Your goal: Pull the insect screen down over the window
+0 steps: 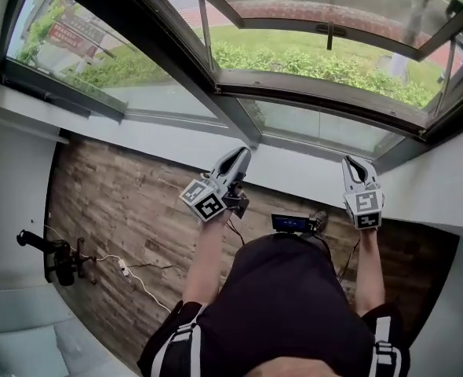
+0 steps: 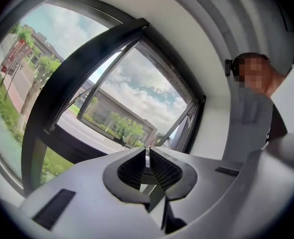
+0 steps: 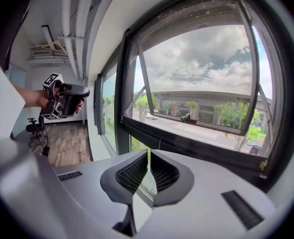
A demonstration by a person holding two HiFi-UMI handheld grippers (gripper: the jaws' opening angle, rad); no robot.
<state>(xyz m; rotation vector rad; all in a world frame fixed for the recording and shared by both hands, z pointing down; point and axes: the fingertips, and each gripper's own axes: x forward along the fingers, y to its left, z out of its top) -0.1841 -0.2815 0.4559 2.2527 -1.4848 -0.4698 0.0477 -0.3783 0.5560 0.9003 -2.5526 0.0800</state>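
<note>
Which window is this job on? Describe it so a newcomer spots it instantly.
On the glazed wall above the white sill, take the dark-framed window right of the thick mullion. Unlike the closed pane to its left, its sash is swung outward, with a small dark handle on its far rail.

Head view looks steeply down onto floor (image 1: 122, 210) and window (image 1: 326, 93); both gripper views look along their jaws, close up, at that same window.

Dark matt metal window frame (image 1: 176, 61), smooth glossy glass pane (image 1: 318, 128), grainy matt wood-plank floor (image 1: 114, 210).
</note>
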